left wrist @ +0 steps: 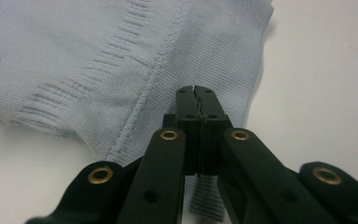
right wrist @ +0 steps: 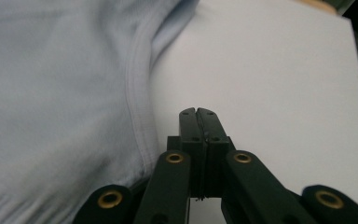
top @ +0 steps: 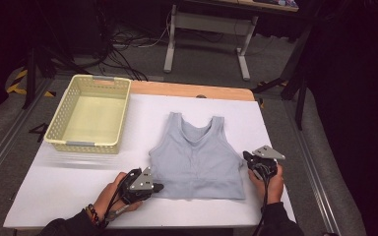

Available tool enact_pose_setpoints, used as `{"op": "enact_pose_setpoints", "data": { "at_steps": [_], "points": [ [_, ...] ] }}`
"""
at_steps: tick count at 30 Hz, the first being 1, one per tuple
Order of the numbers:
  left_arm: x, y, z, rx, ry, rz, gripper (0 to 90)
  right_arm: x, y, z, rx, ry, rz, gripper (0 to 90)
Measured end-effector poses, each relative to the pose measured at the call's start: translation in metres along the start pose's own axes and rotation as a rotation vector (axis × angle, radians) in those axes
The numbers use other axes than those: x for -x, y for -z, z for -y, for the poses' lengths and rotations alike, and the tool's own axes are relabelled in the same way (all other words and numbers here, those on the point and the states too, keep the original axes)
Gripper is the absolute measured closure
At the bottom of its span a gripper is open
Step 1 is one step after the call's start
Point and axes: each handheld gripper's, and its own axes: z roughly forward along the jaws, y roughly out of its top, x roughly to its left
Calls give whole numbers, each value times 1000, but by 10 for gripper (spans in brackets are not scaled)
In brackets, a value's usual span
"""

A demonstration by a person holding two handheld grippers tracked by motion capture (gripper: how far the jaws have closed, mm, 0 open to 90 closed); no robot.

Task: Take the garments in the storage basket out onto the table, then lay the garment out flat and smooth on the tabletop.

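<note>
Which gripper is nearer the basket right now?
Left. The left gripper sits at the top's lower left corner, below the basket; the right gripper is across the top.

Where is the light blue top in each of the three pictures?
High view: the light blue top lies flat in the middle of the white table, between both claws.
Left gripper view: it covers the upper left, under the shut claw.
Right gripper view: it covers the left side.
Shared landmark: the white table.
</note>
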Motion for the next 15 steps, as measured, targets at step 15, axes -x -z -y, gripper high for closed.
{"op": "enact_pose_setpoints", "data": {
  "at_steps": [15],
  "points": [
    [-7,31,6,101,26,-86,900,-16,26,-30,220,2,-71,900]
  ]
}}
